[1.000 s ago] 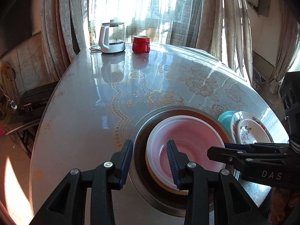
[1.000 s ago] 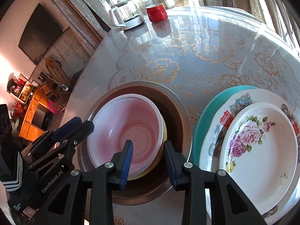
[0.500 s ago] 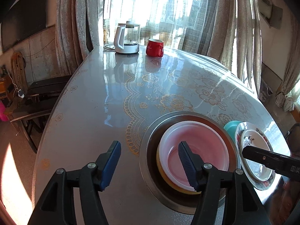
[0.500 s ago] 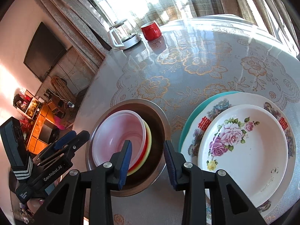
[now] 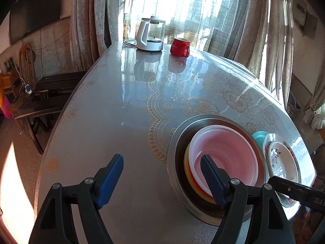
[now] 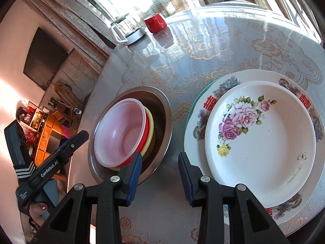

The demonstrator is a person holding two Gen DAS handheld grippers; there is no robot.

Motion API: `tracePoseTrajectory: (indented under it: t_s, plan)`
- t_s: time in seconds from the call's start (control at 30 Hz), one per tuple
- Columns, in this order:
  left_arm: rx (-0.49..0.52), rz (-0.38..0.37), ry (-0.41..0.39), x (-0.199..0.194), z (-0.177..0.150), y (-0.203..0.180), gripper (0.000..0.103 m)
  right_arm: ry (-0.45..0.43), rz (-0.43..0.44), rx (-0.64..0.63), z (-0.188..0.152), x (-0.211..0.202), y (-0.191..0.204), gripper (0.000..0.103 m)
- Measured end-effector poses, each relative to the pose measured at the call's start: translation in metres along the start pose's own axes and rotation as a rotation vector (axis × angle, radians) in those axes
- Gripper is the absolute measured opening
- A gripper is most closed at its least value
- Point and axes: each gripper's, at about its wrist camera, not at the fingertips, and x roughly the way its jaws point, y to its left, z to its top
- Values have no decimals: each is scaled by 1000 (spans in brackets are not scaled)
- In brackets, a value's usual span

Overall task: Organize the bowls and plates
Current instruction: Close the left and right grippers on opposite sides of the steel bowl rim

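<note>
A steel basin (image 5: 172, 142) (image 6: 162, 105) holds nested bowls: a pink translucent bowl (image 5: 225, 148) (image 6: 121, 126) on top, with red and yellow rims under it. To its right a rose-patterned plate (image 6: 260, 138) (image 5: 282, 160) lies on a larger decorated plate (image 6: 213, 89), which lies on a teal plate (image 5: 259, 137). My left gripper (image 5: 161, 162) hovers at the basin's left side. Its jaws are opening; one finger is over the pink bowl, the other over bare table, and neither pad presses anything. My right gripper (image 6: 159, 158) stands open above the gap between basin and plates.
A glass kettle (image 5: 150, 34) (image 6: 126, 30) and a red mug (image 5: 180, 46) (image 6: 155, 23) stand at the far edge of the round table by the curtains. A dark bench (image 5: 50, 89) sits left of the table. A person's hand (image 6: 40, 207) holds the left gripper.
My left gripper's jaws have spread much wider and it has rolled a little. My right gripper has shifted right, from over the bowls to the gap beside the plates.
</note>
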Motion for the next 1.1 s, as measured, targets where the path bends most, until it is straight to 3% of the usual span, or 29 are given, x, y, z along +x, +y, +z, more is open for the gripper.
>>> tracePoseTrajectory:
  t_s: [0.37, 0.57, 0.73, 0.87, 1.03, 1.1]
  plan:
    - [-78, -32, 50, 10, -6, 20, 79, 83, 5, 55, -1, 13, 3, 42]
    - [-56, -53, 63, 10, -11, 17, 77, 101, -6, 68, -4, 22, 2, 42]
    - [-8, -60, 83, 9, -19, 9, 62, 98, -12, 68, -5, 26, 5, 42]
    - [12, -71, 77, 10, -23, 7, 60, 109, -32, 68, -4, 32, 7, 42]
    - [2, -145, 120, 14, -19, 7, 41, 105, -54, 33, -1, 34, 14, 34]
    - [6, -146, 126, 15, -18, 7, 41, 110, -59, 25, 1, 37, 15, 32]
